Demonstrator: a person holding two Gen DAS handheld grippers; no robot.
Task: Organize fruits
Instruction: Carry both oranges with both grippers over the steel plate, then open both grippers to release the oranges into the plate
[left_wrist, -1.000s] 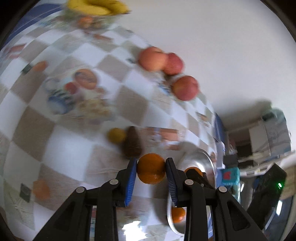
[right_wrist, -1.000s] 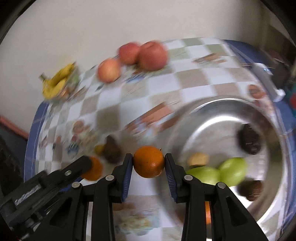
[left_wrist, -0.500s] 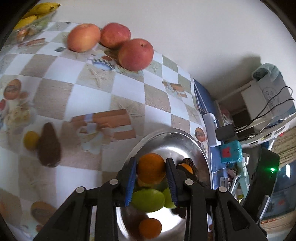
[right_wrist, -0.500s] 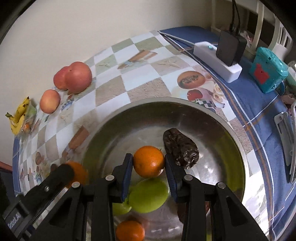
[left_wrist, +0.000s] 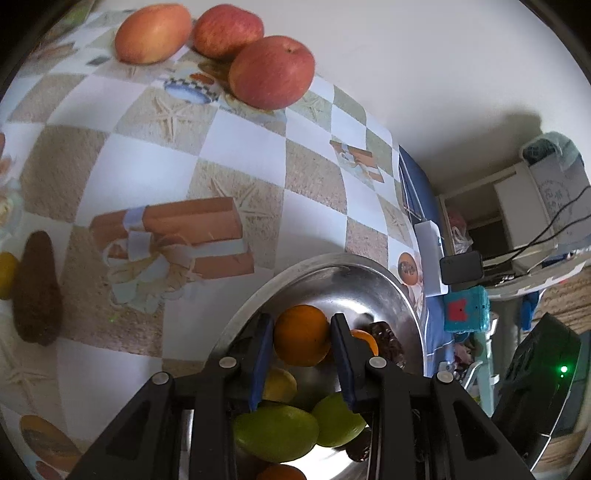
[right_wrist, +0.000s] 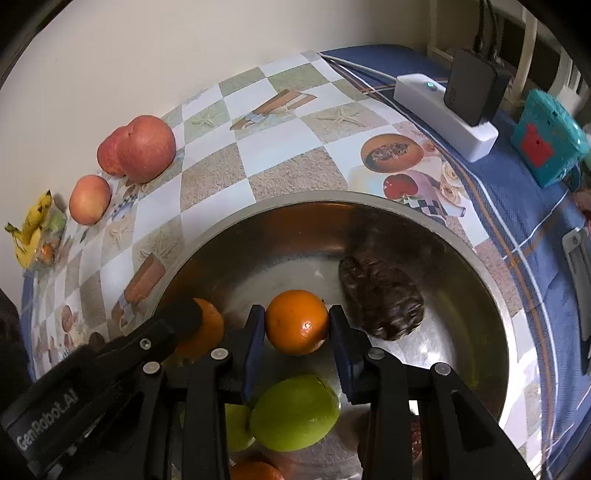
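Left wrist view shows the left claw (left_wrist: 302, 341) closed on an orange (left_wrist: 302, 339), which sits between its two blue pads, above the steel bowl (left_wrist: 391, 291). Below the claw lie two green fruits (left_wrist: 275, 432) inside the bowl, and a dark brown fruit (left_wrist: 388, 345) is just to the right of the claw. Far ahead of the claw, three red apples (left_wrist: 271, 72) rest on the checkered worktop (left_wrist: 236, 155).

Right wrist view shows the right claw (right_wrist: 297, 328) gripping a second orange (right_wrist: 297, 322) in the same way, over the bowl. The left claw (right_wrist: 177, 325) is just to its left. A dark brown fruit (right_wrist: 380, 299) lies just right of the right claw.
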